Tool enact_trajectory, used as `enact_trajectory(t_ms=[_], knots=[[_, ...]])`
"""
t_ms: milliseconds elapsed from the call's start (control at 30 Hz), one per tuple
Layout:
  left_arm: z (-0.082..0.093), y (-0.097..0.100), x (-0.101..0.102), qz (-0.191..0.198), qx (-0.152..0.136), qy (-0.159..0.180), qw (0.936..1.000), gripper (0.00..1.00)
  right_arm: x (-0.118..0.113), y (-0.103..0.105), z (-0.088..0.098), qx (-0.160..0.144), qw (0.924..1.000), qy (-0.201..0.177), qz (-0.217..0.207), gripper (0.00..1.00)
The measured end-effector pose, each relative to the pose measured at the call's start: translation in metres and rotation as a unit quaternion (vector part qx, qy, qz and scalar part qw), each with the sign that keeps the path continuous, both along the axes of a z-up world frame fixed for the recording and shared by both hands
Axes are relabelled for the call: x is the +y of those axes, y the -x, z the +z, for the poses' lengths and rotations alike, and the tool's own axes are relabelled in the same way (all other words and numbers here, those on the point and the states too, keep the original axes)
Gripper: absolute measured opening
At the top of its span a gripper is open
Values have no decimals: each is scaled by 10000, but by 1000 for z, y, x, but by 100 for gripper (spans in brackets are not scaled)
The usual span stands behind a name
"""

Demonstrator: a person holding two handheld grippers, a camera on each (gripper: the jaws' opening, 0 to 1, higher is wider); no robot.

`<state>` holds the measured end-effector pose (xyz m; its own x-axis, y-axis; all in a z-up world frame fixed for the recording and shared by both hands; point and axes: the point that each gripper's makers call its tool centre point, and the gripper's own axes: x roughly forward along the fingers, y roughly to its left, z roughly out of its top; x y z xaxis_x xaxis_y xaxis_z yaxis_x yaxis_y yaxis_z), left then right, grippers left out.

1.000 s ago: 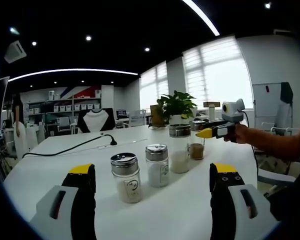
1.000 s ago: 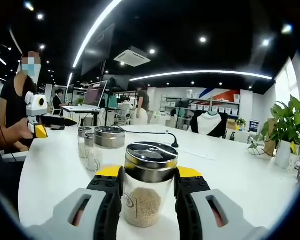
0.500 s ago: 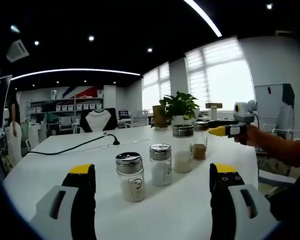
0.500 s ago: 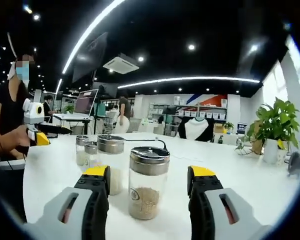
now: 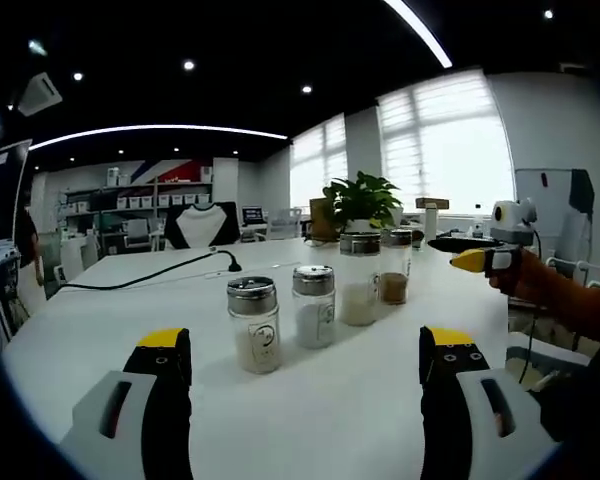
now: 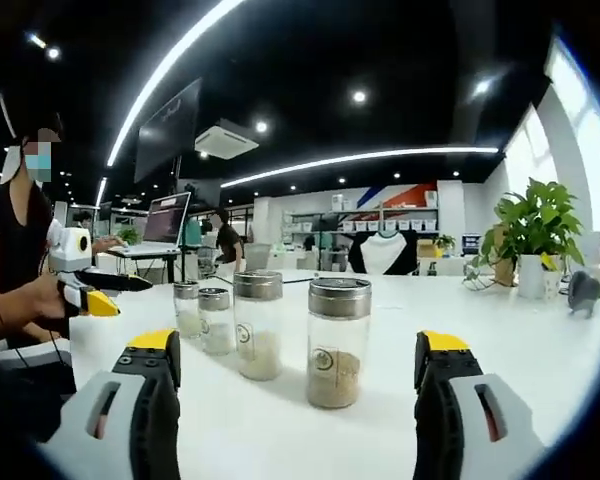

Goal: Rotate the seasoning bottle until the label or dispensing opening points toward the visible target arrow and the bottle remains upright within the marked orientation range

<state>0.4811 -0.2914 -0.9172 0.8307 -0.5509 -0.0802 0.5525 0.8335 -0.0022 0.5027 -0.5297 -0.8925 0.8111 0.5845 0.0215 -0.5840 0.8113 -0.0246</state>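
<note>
Right tongs (image 6: 292, 400) gape wide and empty; closing unevenly could tip the seasoning bottle (image 6: 338, 342) between and ahead of them

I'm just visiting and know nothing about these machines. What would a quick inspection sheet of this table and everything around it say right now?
Surface: white table, bare in front of both grippers.
Job's things: four seasoning bottles in a row, all upright; the brown-filled bottle stands free, nearest the right gripper.
Target arrow: nothing seen.
Clutter: potted plant behind the row.
Grippers: left gripper open, holding nothing; right gripper open, clear of the brown-filled bottle.
Cables: black cable lying across the far side of the table.
Surroundings: open office with shelves, bright windows, ceiling strip lights; a laptop on a far desk.
</note>
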Motion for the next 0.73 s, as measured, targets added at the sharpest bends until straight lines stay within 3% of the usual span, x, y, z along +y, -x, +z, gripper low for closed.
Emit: enact_trajectory(t_ms=[133, 200, 333, 600, 733], knots=[[-3, 32, -1, 85, 31, -20, 10000, 100, 8, 28, -10, 117, 9997, 96, 180, 99], [2, 46, 0, 137, -96, 28, 9999, 100, 11, 42, -17, 220, 9987, 344, 290, 100], [1, 66, 3, 193, -92, 120, 9997, 100, 5, 59, -11, 104, 9994, 295, 127, 100], [13, 83, 1, 310, -315, -25, 9990, 100, -1, 81, -15, 179, 9990, 397, 92, 100], [13, 85, -1, 292, -270, 32, 9992, 100, -1, 85, -8, 111, 9992, 356, 112, 99]])
